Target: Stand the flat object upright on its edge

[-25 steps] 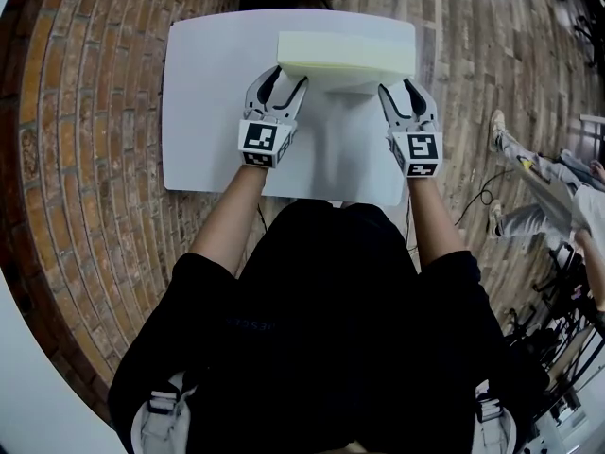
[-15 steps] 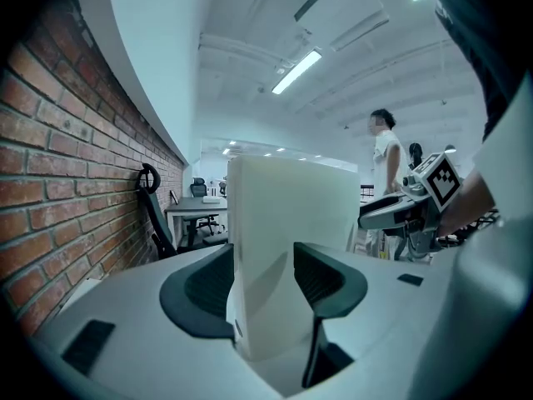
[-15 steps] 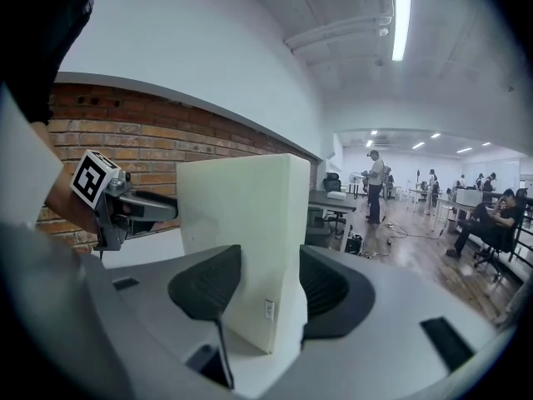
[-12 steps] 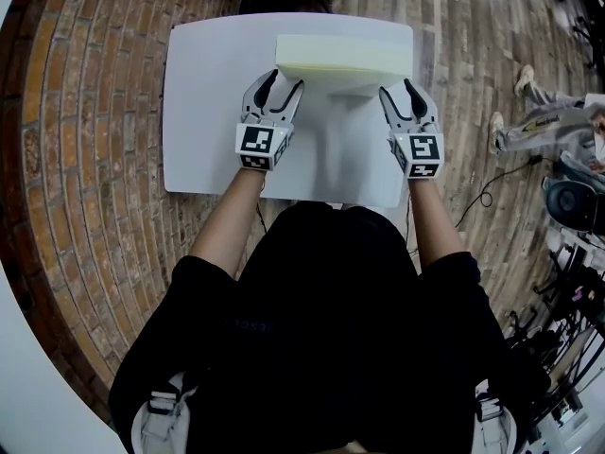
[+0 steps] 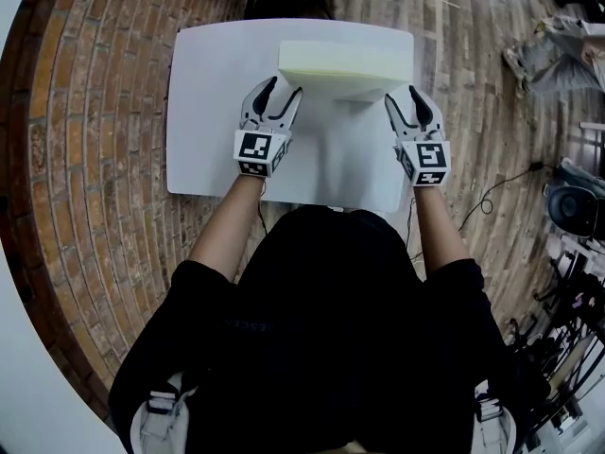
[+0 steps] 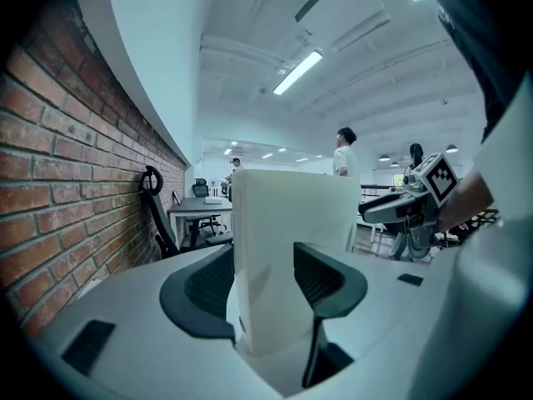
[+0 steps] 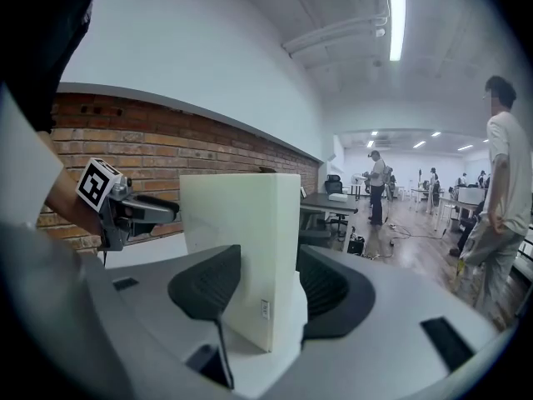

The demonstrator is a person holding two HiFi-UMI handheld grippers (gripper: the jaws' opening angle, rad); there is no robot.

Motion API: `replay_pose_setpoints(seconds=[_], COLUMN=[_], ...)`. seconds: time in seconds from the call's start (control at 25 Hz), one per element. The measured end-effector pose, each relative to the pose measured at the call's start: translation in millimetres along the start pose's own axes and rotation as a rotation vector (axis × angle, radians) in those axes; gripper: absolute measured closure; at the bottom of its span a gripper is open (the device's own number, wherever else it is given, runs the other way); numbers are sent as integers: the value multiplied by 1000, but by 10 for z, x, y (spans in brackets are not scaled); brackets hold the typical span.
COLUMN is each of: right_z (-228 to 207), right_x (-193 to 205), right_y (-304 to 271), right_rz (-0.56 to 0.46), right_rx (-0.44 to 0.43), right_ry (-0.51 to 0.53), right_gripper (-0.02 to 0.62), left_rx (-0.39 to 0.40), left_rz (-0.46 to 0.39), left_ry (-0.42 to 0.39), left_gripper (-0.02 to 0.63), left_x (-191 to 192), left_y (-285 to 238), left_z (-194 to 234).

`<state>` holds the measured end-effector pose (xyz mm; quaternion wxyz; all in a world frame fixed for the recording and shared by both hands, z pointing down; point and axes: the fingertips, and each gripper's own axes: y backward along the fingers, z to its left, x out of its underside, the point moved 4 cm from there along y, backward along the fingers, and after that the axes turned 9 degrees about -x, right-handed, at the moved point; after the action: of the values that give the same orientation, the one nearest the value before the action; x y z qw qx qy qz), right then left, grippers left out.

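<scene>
1. No brand or writing can be read. Each gripper's cube carries a black-and-white square marker (image 5: pixel 258 152). A tiny tag (image 7: pixel 264 309) sits low on the block's end, its print too small to read.
2. The pale foam block (image 5: pixel 346 60) stands upright on its long edge towards the far side of the white desk (image 5: pixel 208 112).
3. The left gripper (image 5: pixel 283 87) is at the block's left end. Its jaws stand wide with the foam filling the gap, and whether the pads press on it cannot be told.
4. The right gripper (image 5: pixel 403 94) is at the right end. Its jaws have just been opening and now stand wide, with the block's end between them.
5. The desk stands on a brick-patterned floor (image 5: pixel 85 159) that gives way to wood planks on the right. A cable (image 5: pixel 492 192) and dark equipment (image 5: pixel 577 201) lie by the right edge. Nothing else is on the desk.
6. The gripper views show an office chair (image 6: pixel 158 215), other desks and a standing person (image 7: pixel 504 182) beyond.
7. Against the earlier frames, block and grippers sit much as before. The bystander (image 5: pixel 558 50) has shifted from the right edge to the upper right corner.
</scene>
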<state>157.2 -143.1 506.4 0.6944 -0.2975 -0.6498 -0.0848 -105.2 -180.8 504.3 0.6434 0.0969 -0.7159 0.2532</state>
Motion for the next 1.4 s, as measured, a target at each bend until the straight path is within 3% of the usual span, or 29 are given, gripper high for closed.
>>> replay_pose_setpoints(seconds=[0.16, 0.48, 1.04, 1.4], right_z=[31, 160, 497, 754], right_x=[-97, -340, -915, -1192], right_y=[114, 335, 494, 554], right_rz=[-23, -80, -176, -204], right_rx=[-18, -73, -191, -273], right_ry=[-6, 0, 53, 97], right_gripper=[370, 402, 588, 589], left_rx=[-5, 59, 204, 215], left_rz=[-4, -17, -171, -163], left_ry=[7, 19, 41, 37], left_gripper=[390, 405, 571, 586], left_x=[-80, -284, -1125, -1246], left_y=[93, 320, 668, 799], left_z=[-11, -141, -563, -669])
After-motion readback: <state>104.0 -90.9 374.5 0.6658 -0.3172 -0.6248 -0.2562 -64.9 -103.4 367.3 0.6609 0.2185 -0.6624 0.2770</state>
